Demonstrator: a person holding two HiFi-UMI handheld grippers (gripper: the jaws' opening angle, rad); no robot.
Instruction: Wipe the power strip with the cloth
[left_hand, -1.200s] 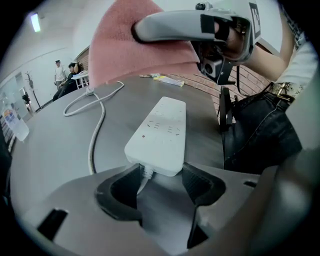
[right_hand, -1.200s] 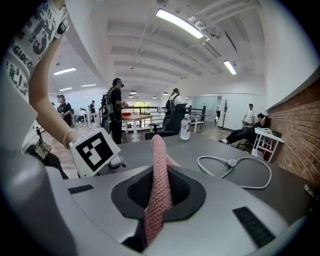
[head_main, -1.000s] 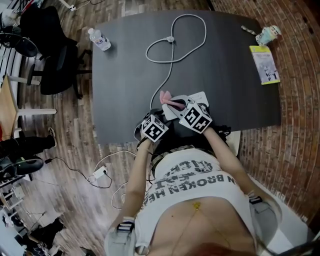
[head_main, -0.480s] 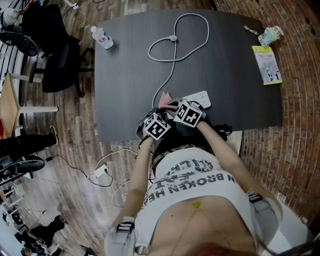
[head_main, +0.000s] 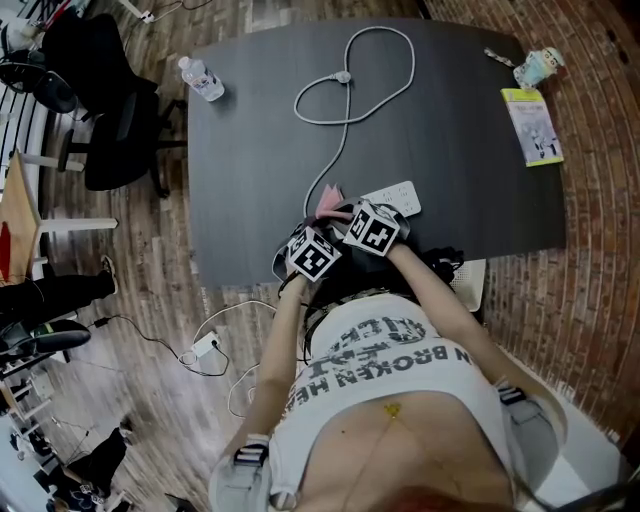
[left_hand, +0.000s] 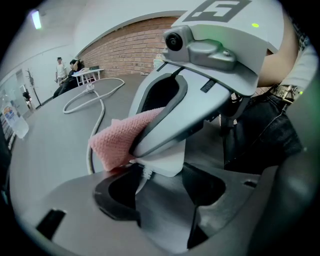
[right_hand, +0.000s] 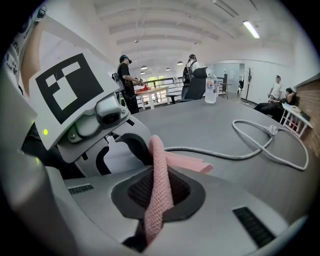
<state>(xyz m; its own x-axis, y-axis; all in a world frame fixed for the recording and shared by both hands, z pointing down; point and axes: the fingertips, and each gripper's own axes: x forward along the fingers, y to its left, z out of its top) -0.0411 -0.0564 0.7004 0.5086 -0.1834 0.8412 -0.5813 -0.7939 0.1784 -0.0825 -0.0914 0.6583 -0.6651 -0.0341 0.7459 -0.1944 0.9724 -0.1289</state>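
A white power strip (head_main: 398, 196) lies near the front edge of the dark table (head_main: 250, 150), with its cable (head_main: 350, 90) looping away to the far side. My right gripper (right_hand: 159, 200) is shut on a pink cloth (right_hand: 160, 170), which hangs over the strip's left, cable end (left_hand: 162, 160). In the head view the cloth (head_main: 327, 203) peeks out just beyond the two marker cubes. My left gripper (left_hand: 159, 172) sits right beside the right one, and its jaws flank that same end of the strip and appear to hold it. The strip's middle is hidden under the right gripper.
A water bottle (head_main: 203, 78) stands at the table's far left corner. A yellow-edged booklet (head_main: 533, 125) and a small cup (head_main: 535, 68) lie at the far right. An office chair (head_main: 110, 110) stands left of the table. Loose cables (head_main: 205, 345) lie on the floor.
My right gripper has slid left along the strip with the cloth, ending against the left gripper. The strip's right end now shows. The left gripper has barely moved.
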